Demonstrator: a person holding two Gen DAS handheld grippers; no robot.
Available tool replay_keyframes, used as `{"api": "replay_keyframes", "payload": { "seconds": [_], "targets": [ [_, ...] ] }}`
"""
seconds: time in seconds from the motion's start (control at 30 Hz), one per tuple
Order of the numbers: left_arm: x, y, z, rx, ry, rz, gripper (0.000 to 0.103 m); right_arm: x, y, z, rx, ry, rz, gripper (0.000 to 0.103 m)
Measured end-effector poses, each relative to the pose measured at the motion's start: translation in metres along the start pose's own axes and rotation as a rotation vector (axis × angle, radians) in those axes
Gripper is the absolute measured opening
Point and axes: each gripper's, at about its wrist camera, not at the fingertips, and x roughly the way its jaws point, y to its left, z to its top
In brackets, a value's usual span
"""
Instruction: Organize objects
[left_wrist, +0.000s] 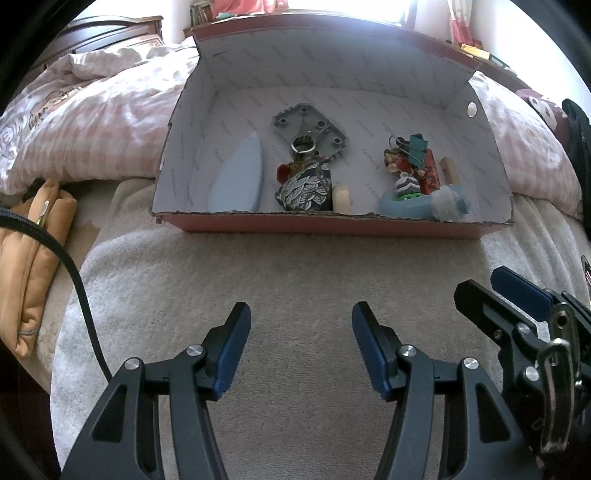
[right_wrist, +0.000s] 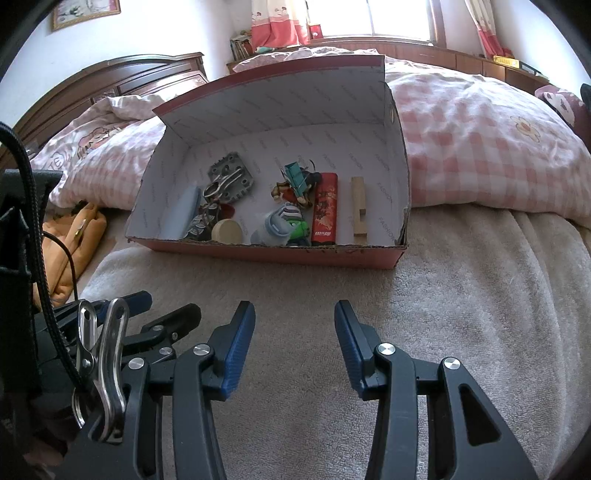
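Observation:
A pink cardboard box (left_wrist: 332, 225) (right_wrist: 266, 253) with a white inside stands open on the bed ahead of both grippers. It holds a grey metal plate (left_wrist: 310, 127) (right_wrist: 231, 181), a light blue oval case (left_wrist: 238, 173), a patterned pouch (left_wrist: 304, 188), a cream roll (right_wrist: 227, 230), a red lighter (right_wrist: 325, 208), a wooden block (right_wrist: 358, 210) and a teal binder clip (left_wrist: 417, 147). My left gripper (left_wrist: 301, 321) is open and empty over the towel. My right gripper (right_wrist: 295, 319) is open and empty beside it, also in the left wrist view (left_wrist: 480, 291).
A beige towel (left_wrist: 295, 280) (right_wrist: 461, 288) covers the bed in front of the box. A pink checked quilt (left_wrist: 92, 122) (right_wrist: 480, 147) lies behind and beside the box. An orange bag (left_wrist: 29, 258) (right_wrist: 70, 243) lies at the left. A black cable (left_wrist: 81, 295) hangs at the left.

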Motion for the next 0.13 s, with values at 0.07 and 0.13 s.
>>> {"api": "replay_keyframes", "payload": {
  "seconds": [0.07, 0.13],
  "targets": [
    [0.0, 0.0001, 0.0002, 0.0, -0.001, 0.002, 0.058, -0.0001, -0.0001, 0.0, 0.001, 0.0, 0.0, 0.046],
    [0.0004, 0.0, 0.0005, 0.001, 0.0, 0.002, 0.058, -0.0002, 0.0003, -0.0003, 0.001, 0.0, 0.0, 0.046]
  ]
}}
